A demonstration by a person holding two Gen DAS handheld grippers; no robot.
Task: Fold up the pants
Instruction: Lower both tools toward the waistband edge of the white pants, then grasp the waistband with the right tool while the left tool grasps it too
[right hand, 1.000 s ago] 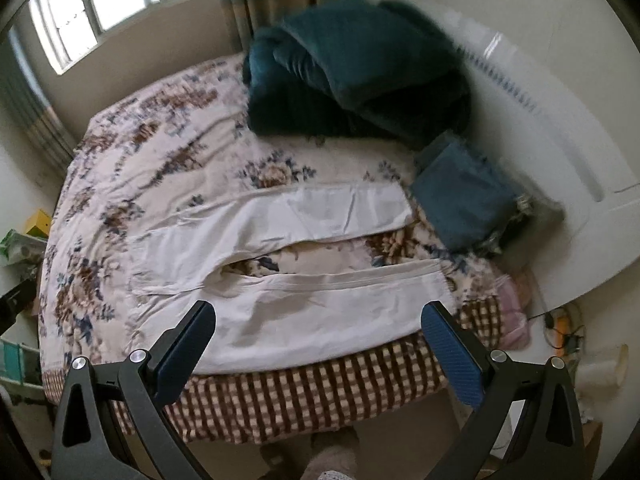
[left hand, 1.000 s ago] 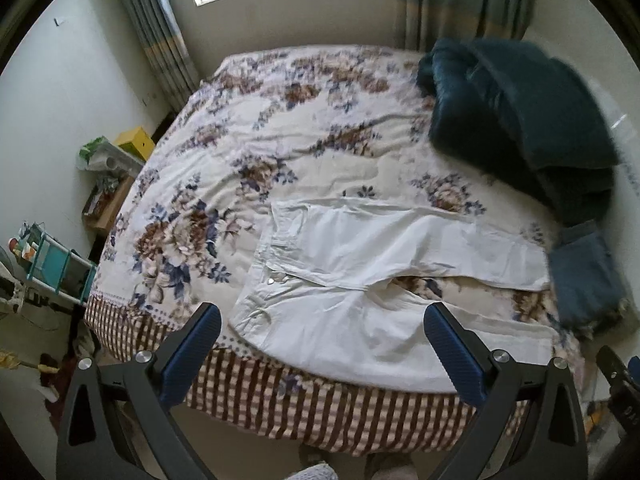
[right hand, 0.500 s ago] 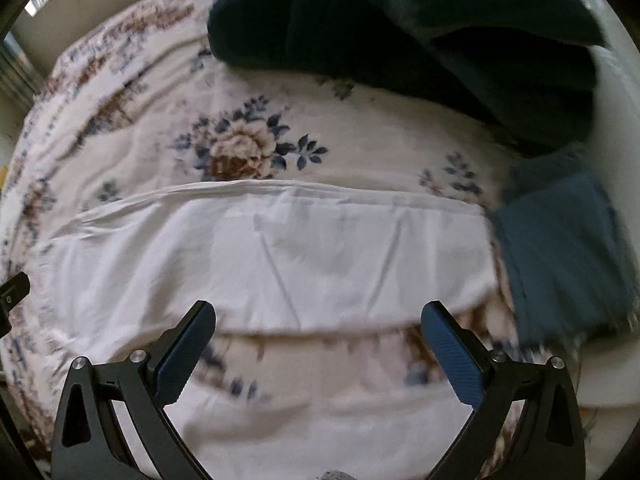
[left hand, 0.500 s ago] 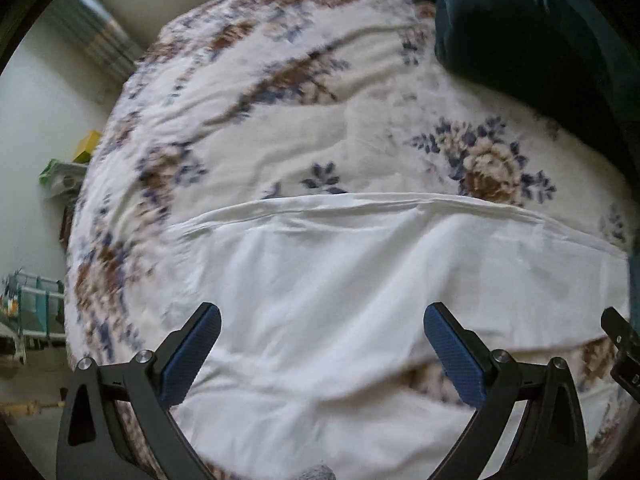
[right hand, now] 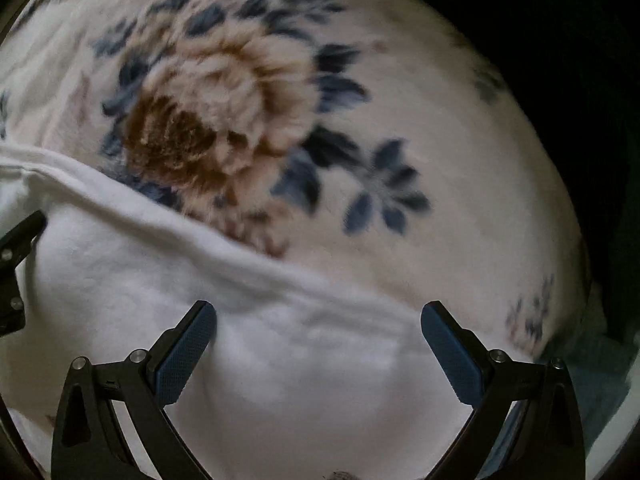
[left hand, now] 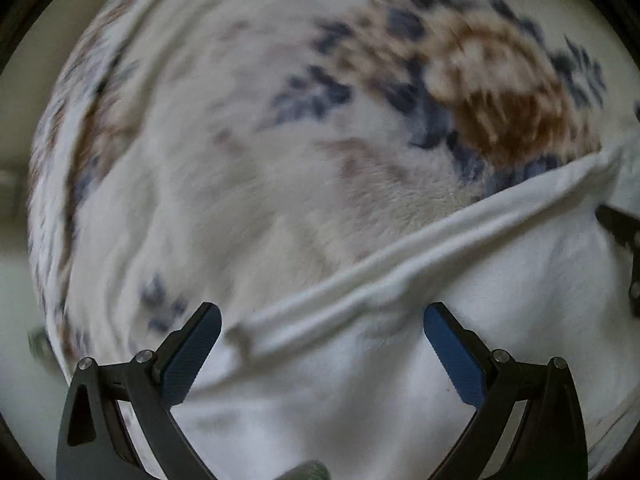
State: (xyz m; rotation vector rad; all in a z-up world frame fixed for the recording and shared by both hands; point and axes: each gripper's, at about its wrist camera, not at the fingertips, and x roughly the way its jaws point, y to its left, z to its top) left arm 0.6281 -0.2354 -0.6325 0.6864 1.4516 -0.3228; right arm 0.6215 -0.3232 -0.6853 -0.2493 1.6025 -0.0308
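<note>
White pants [left hand: 460, 320] lie flat on the floral bedspread [left hand: 240, 140]. In the left wrist view their far edge runs as a raised hem from lower left to upper right. My left gripper [left hand: 322, 320] is open, low over this edge, fingers either side of the hem. In the right wrist view the pants [right hand: 300, 380] fill the lower half, the edge slanting down to the right. My right gripper [right hand: 319, 318] is open, just over the cloth near that edge. Each gripper's tip shows at the other view's side edge.
The floral bedspread [right hand: 360, 120] spreads beyond the pants edge in both views. A dark mass [right hand: 600, 100] fills the right side of the right wrist view. A blue-grey cloth [right hand: 592, 372] lies at the lower right there.
Both grippers have dropped from above the bed edge to close over the far leg's edge. The pants now fill the lower part of each view. Both stay open.
</note>
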